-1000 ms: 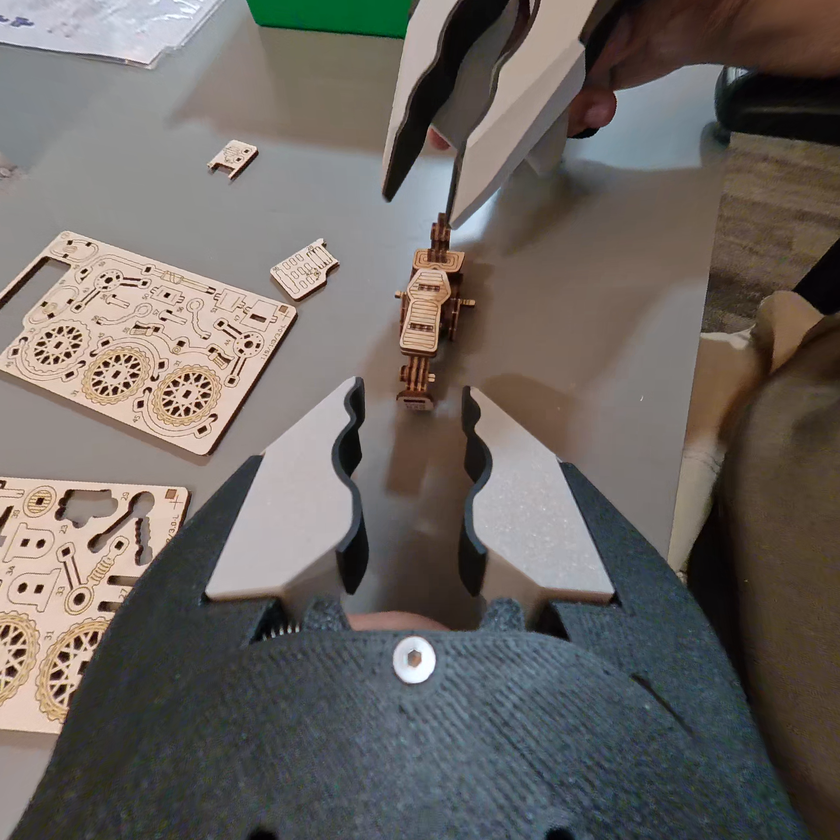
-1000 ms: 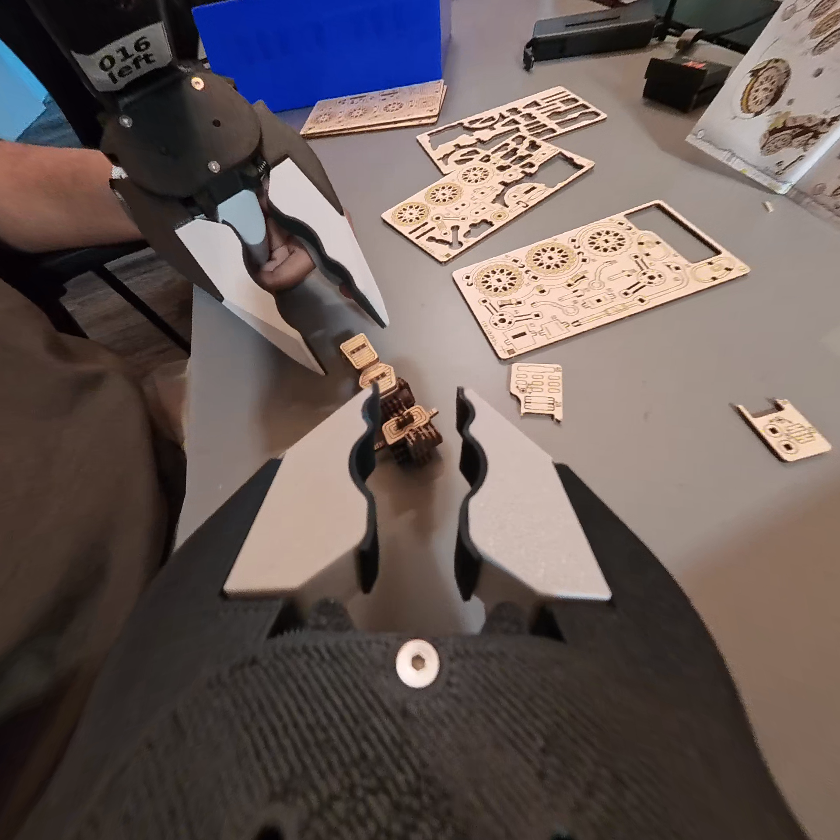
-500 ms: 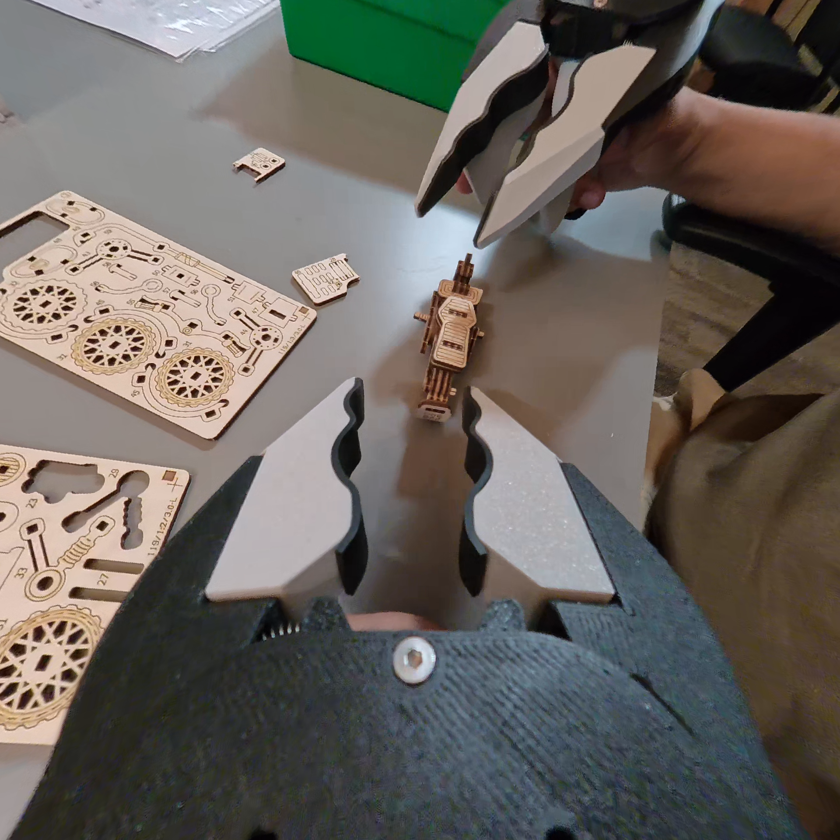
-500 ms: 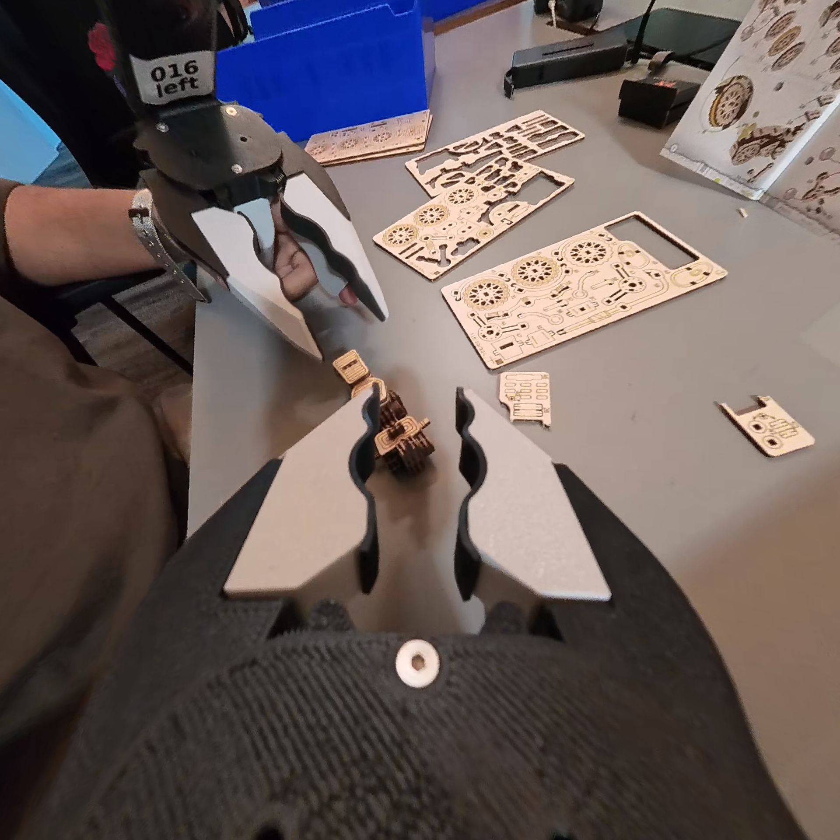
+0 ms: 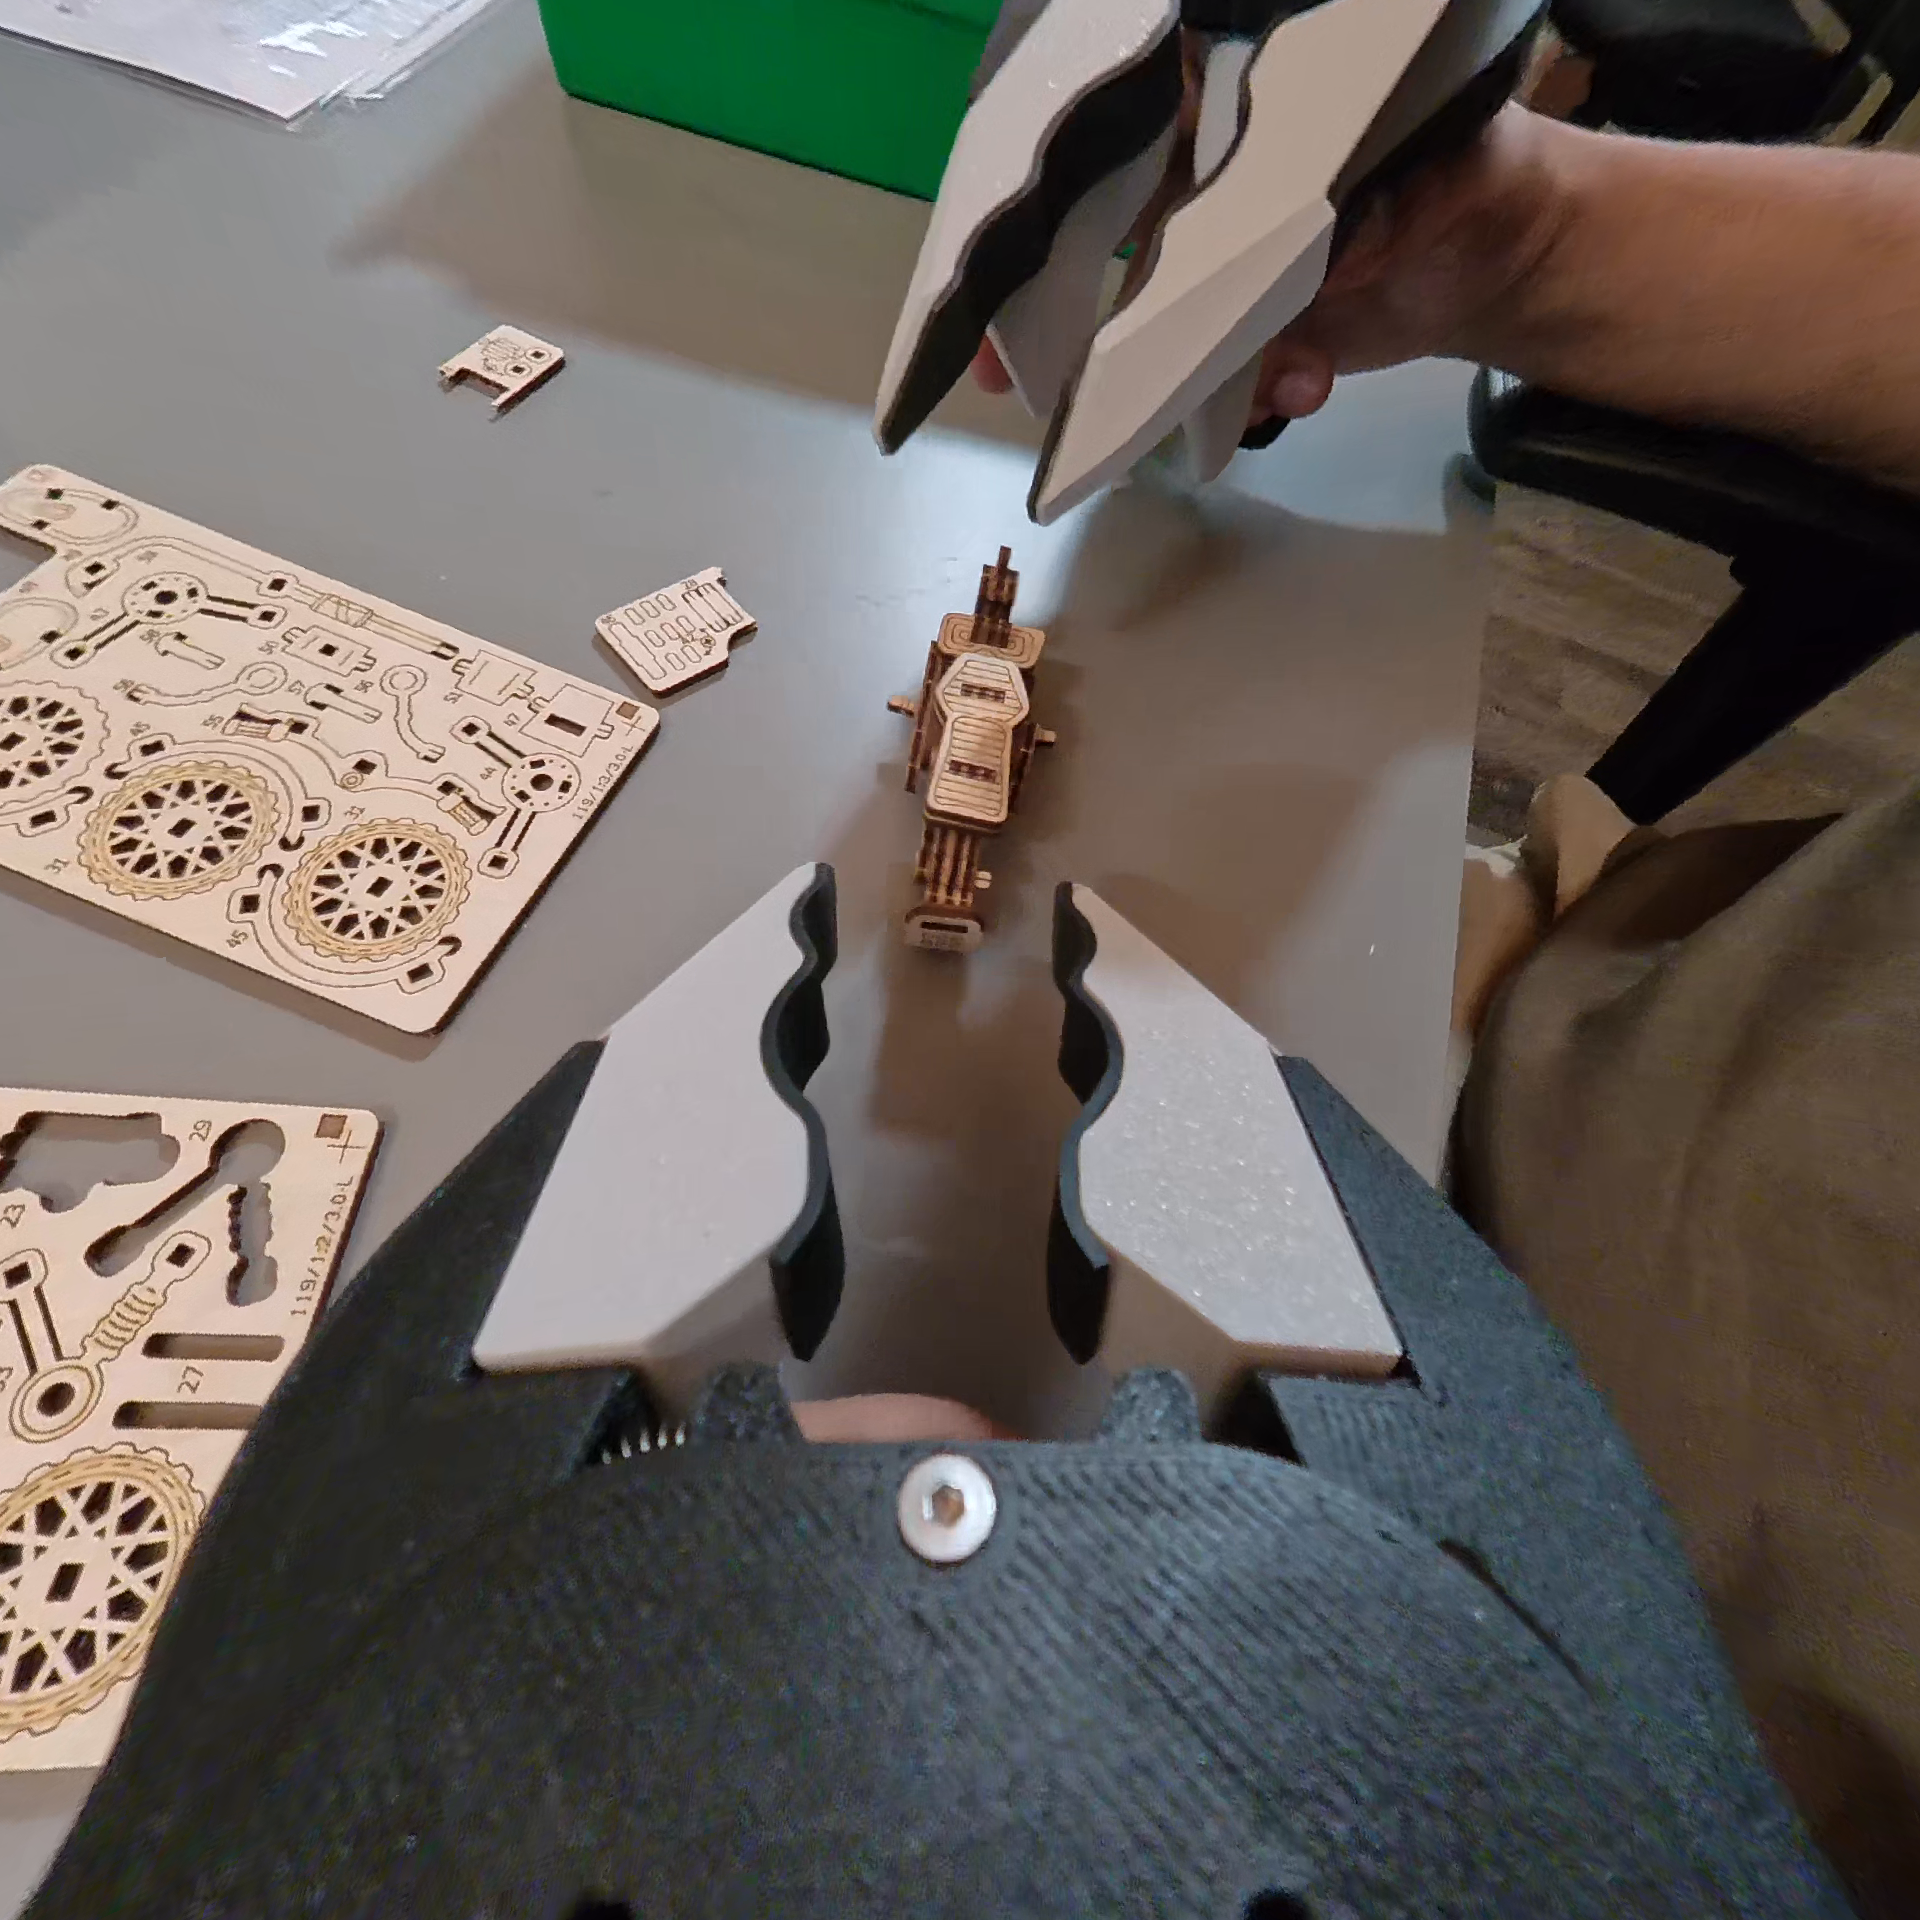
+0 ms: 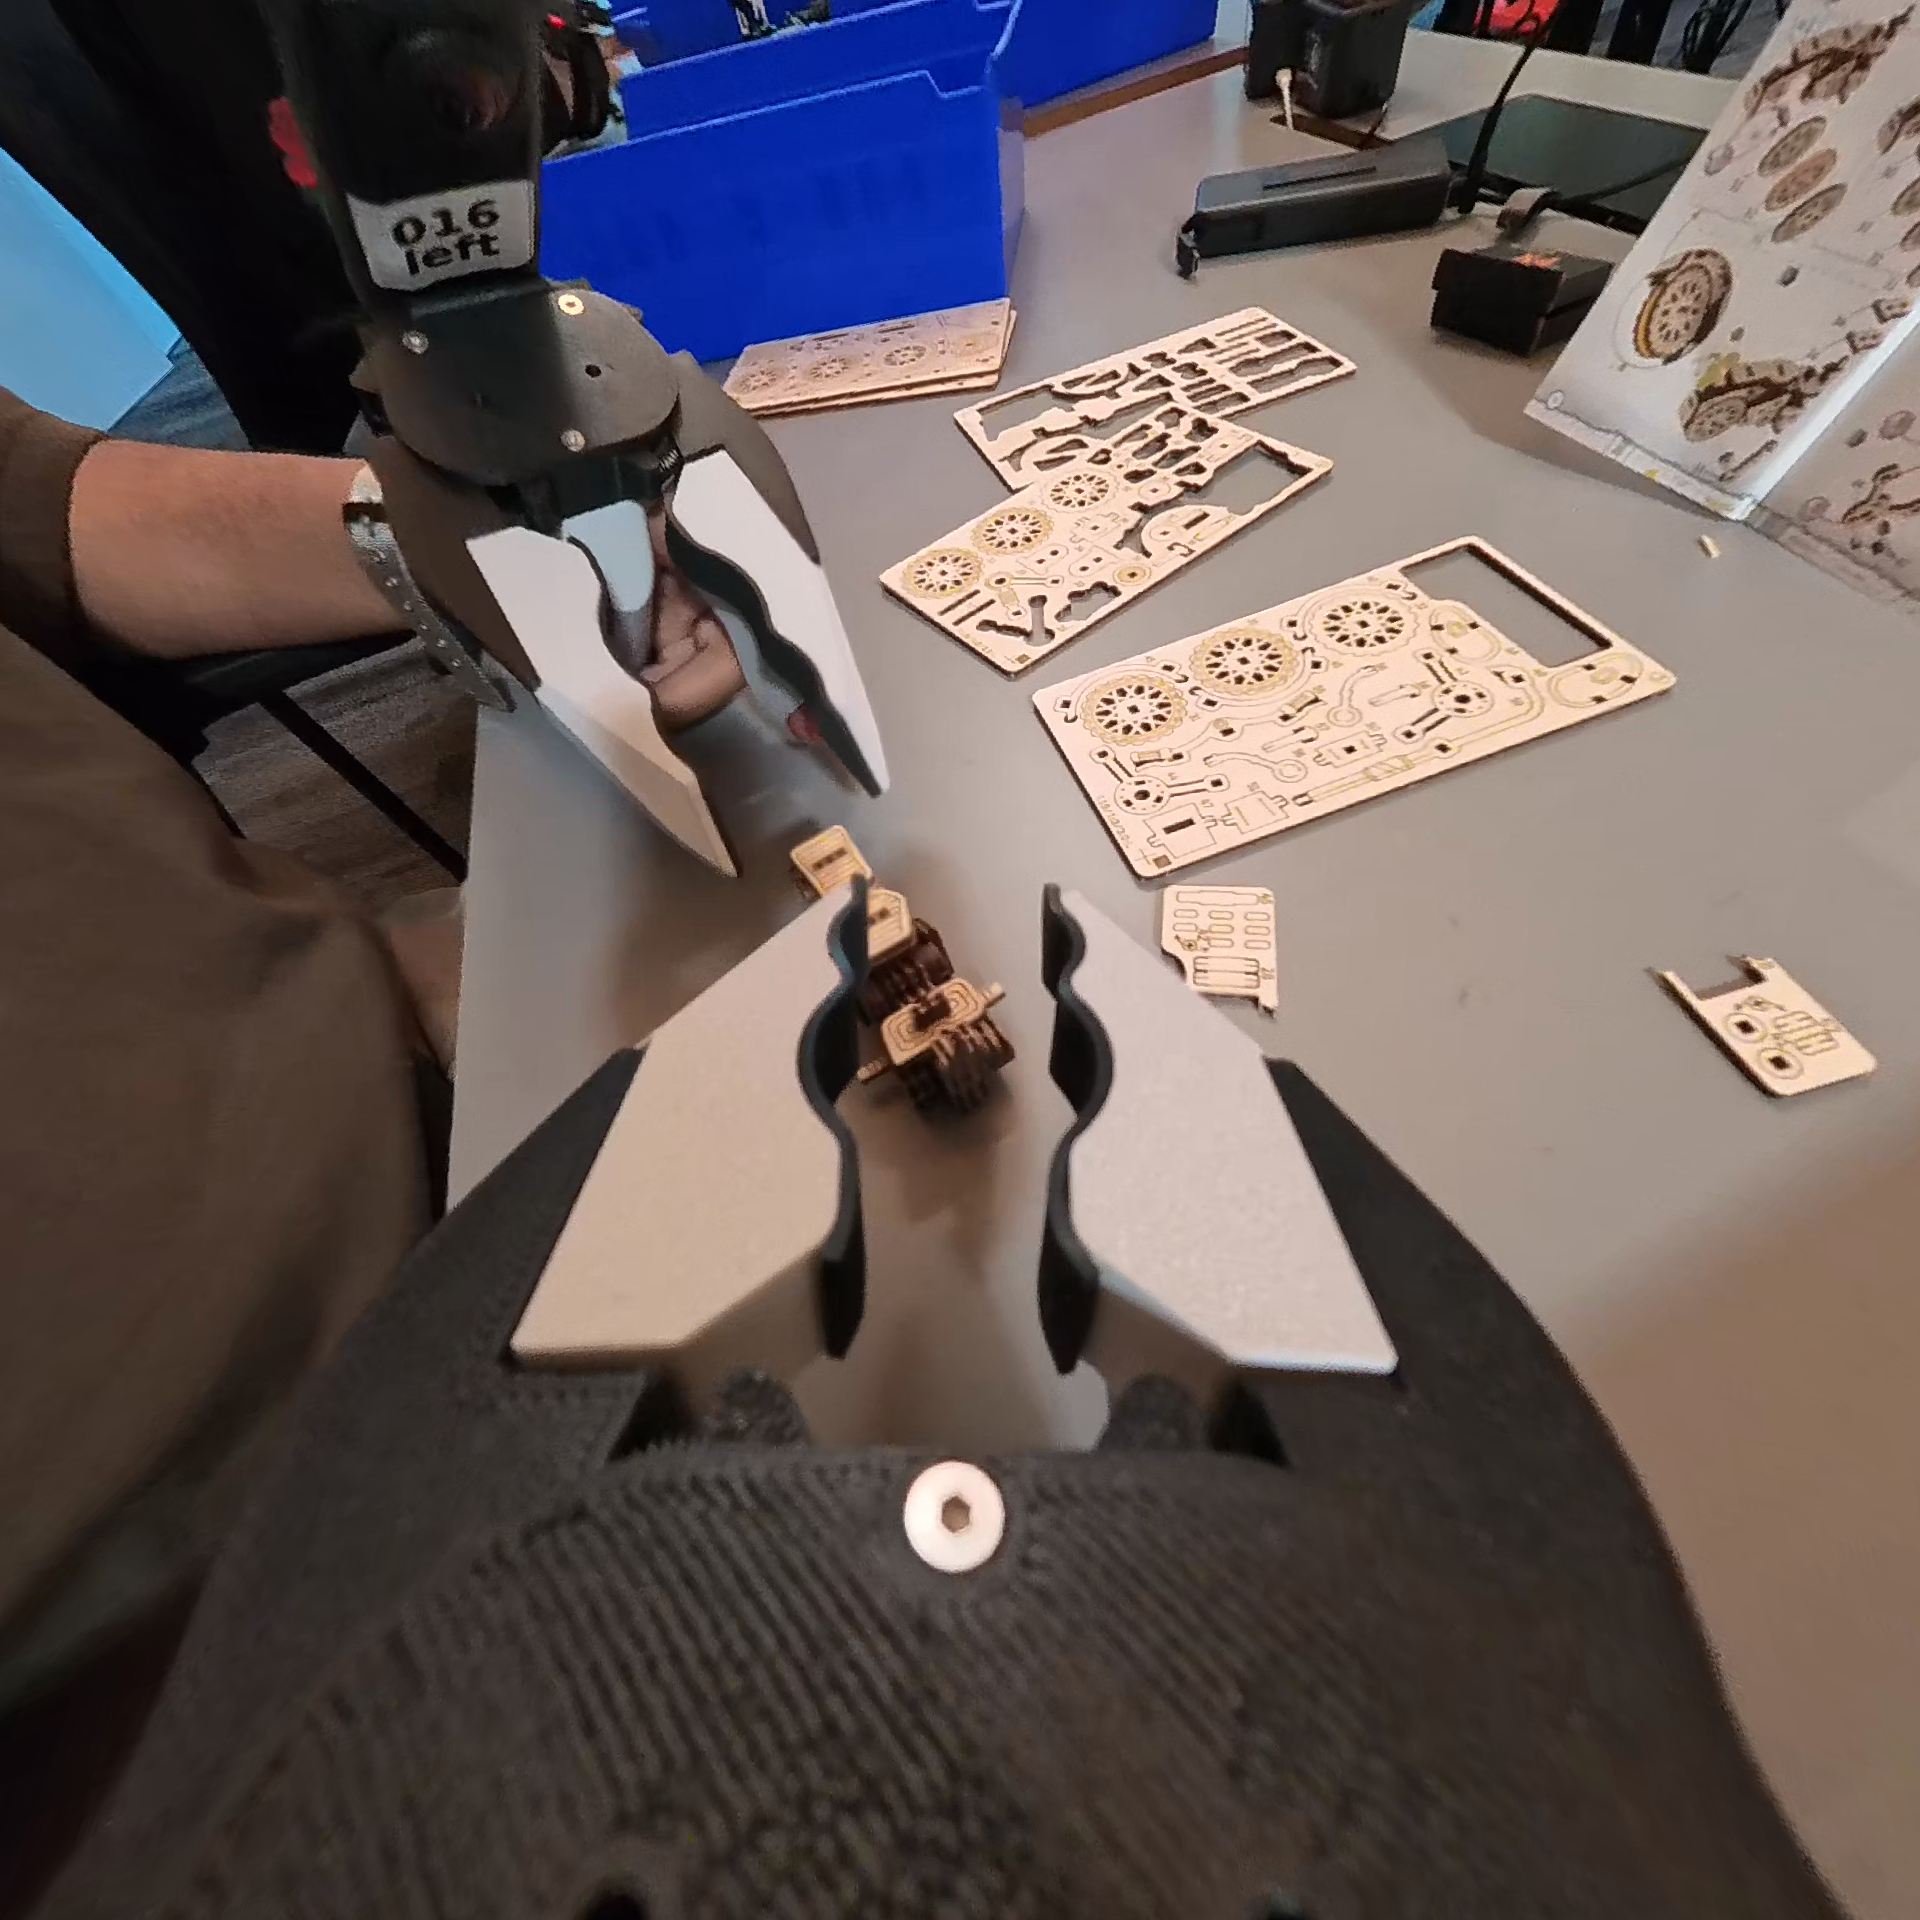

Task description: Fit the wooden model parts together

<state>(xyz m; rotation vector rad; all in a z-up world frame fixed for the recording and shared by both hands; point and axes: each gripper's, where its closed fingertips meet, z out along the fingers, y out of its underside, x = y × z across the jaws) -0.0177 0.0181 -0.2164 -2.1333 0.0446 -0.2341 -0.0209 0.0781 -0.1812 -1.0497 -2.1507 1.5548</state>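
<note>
Wooden model [image 5: 971,753], slatted laser-cut ply, lies on smooth grey table [image 5: 727,312] between both wide-spread, empty grippers.

— How many wooden sheets [image 6: 1351,701] lie flat on the table [image 6: 1558,1143]?

— I count three single sheets, and one small stack [image 6: 873,358] by the blue bin [image 6: 779,208] at the far edge.

— And loose small pieces?

— Two: one [image 6: 1221,945] beside the assembled model [image 6: 935,1023], one [image 6: 1766,1029] toward the right edge. The model is one. The grippers are two.
</note>
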